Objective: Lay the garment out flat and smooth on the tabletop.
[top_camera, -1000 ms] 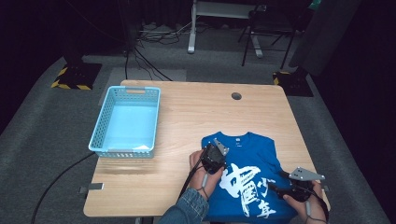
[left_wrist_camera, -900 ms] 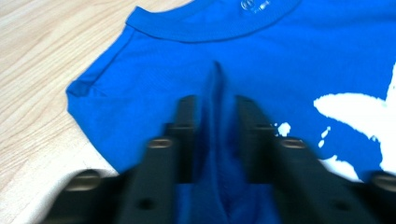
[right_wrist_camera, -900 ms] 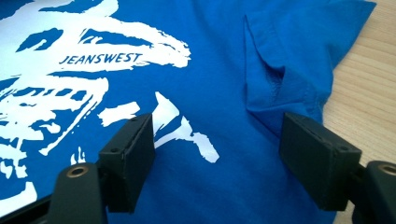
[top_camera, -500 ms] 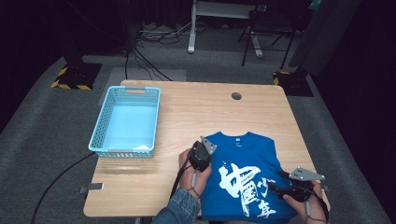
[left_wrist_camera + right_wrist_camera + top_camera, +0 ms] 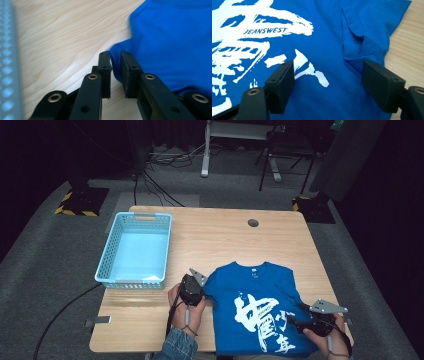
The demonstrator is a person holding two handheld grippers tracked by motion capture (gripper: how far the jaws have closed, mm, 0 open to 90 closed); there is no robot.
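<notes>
On table (image 5: 220,240), left hand-held gripper (image 5: 115,65) pinches T-shirt (image 5: 175,37) sleeve.

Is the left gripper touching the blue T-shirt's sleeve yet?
Touching. In the left gripper view the left gripper has its narrowly parted jaws around the sleeve edge of the blue T-shirt, and the cloth lies against the inner pads.

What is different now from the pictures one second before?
The left gripper moved left, from over the blue T-shirt to its left sleeve edge, jaws nearly closed around it. The right gripper, the shirt and the blue basket stayed in place.
</notes>
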